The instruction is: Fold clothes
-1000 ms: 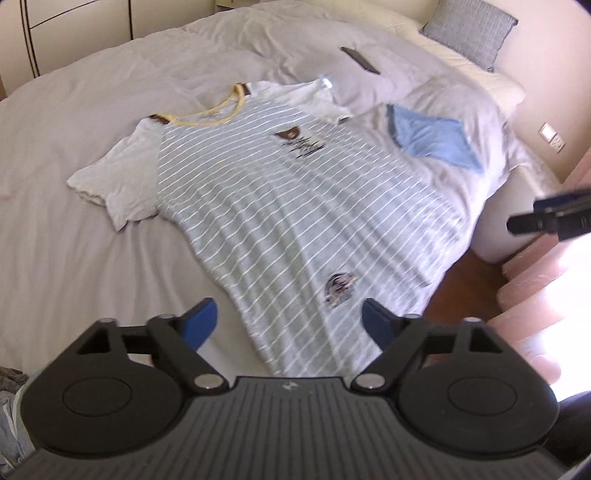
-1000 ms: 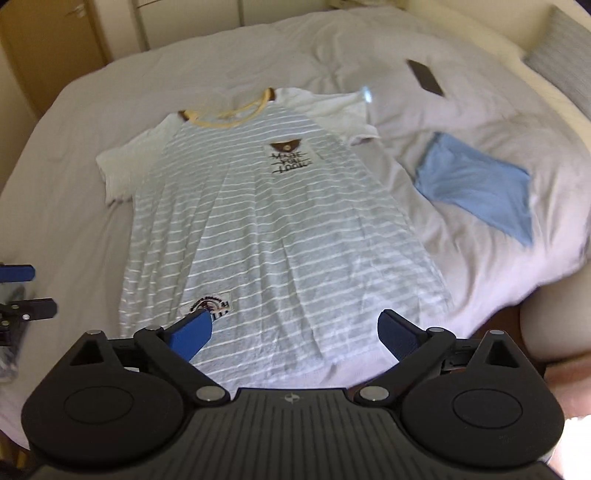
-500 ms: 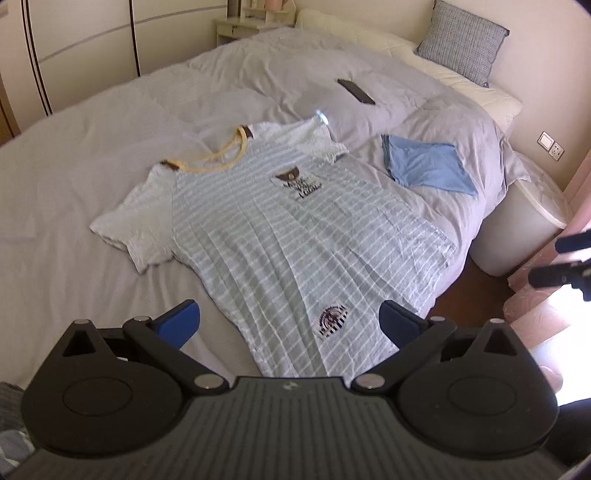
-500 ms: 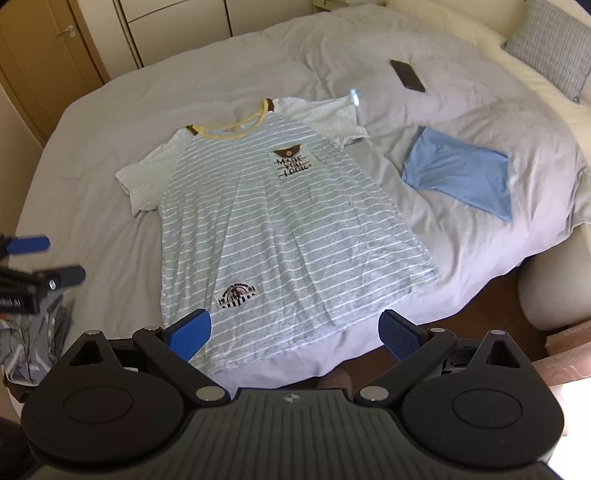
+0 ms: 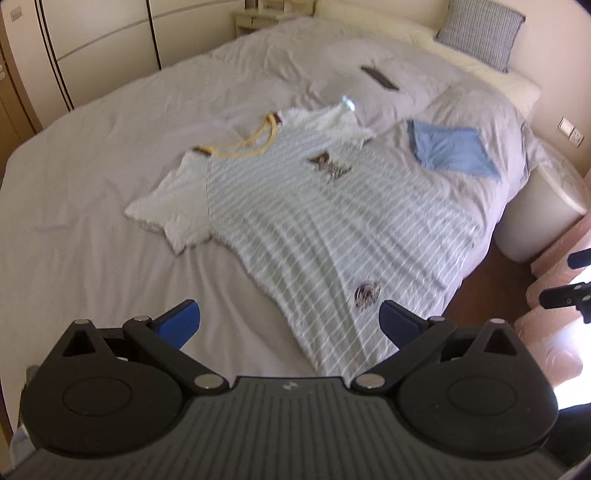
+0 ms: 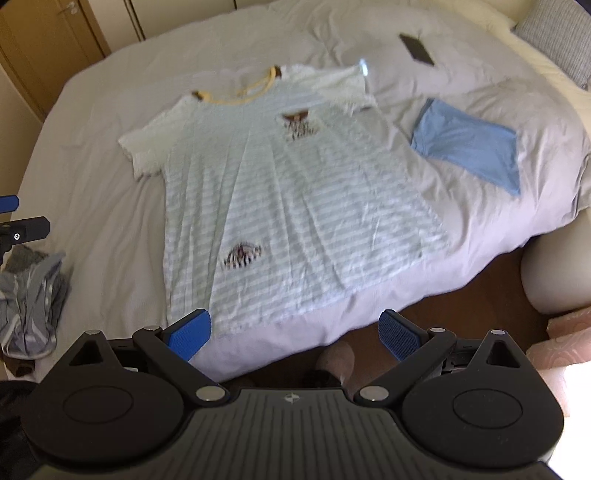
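A light striped T-shirt [image 5: 317,218] with white sleeves and a yellow collar lies spread flat, front up, on the grey bed [image 5: 92,155]; it also shows in the right wrist view [image 6: 288,192]. My left gripper [image 5: 290,325] is open and empty, held above the bed near the shirt's lower left hem. My right gripper [image 6: 295,332] is open and empty, held above the bed's near edge below the hem. A folded blue garment [image 5: 450,151] lies to the shirt's right, also in the right wrist view [image 6: 469,146].
A dark phone [image 6: 416,48] lies on the bed beyond the shirt. A crumpled grey pile of clothes [image 6: 31,299] sits at the bed's left edge. A checked pillow [image 5: 480,33] is at the headboard. A white round stool [image 5: 539,218] stands on the wooden floor to the right.
Both grippers first drew back and up from the shirt, then shifted slightly closer again. The shirt and blue garment have not moved. Both grippers stayed open.
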The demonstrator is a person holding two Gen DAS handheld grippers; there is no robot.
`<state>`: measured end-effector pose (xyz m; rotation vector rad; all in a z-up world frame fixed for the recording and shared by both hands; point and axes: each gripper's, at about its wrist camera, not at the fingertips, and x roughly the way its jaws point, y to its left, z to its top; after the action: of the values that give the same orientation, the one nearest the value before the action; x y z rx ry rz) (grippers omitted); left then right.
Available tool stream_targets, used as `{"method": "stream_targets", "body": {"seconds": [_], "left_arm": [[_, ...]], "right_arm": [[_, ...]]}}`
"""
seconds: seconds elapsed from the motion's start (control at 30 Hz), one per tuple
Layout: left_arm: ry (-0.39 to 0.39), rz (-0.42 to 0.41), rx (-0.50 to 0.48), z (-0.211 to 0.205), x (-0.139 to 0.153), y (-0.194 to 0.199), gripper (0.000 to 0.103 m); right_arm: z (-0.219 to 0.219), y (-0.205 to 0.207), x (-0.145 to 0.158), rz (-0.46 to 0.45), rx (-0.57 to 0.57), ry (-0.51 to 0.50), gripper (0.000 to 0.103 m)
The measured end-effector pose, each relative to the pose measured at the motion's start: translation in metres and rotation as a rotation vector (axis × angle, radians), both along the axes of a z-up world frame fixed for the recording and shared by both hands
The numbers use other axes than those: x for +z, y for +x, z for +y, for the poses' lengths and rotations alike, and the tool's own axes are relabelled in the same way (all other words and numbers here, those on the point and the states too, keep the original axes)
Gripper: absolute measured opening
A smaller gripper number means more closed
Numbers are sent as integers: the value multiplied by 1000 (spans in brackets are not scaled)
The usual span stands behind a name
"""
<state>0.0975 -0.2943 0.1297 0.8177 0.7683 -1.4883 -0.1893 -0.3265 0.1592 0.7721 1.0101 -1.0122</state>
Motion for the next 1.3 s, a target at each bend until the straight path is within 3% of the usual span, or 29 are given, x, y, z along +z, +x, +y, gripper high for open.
{"method": "stream_targets", "body": {"seconds": [0.2, 0.47, 0.8, 0.97, 1.07, 1.23, 1.3], "left_arm": [[66, 26, -30, 5, -29, -13, 102], [94, 57, -30, 2, -43, -18, 102], [-18, -1, 32, -22, -11, 17, 102], [-50, -58, 88, -44, -12, 44, 102], [-43, -101, 135, -64, -22, 65, 102], [-32, -116, 253, -104, -33, 108, 102], [-35, -95, 301, -122, -36, 128, 102]], "right_arm": [[7, 0, -12, 44, 29, 50, 99], [10, 3, -26, 94, 62, 102, 99], [-25, 29, 3, 30, 92, -12, 99], [-55, 50, 14, -18, 130, -61, 99], [-81, 66, 13, -37, 185, -96, 99], [-131, 110, -4, -43, 391, -196, 99], [-151, 136, -15, -46, 502, -232, 88]]}}
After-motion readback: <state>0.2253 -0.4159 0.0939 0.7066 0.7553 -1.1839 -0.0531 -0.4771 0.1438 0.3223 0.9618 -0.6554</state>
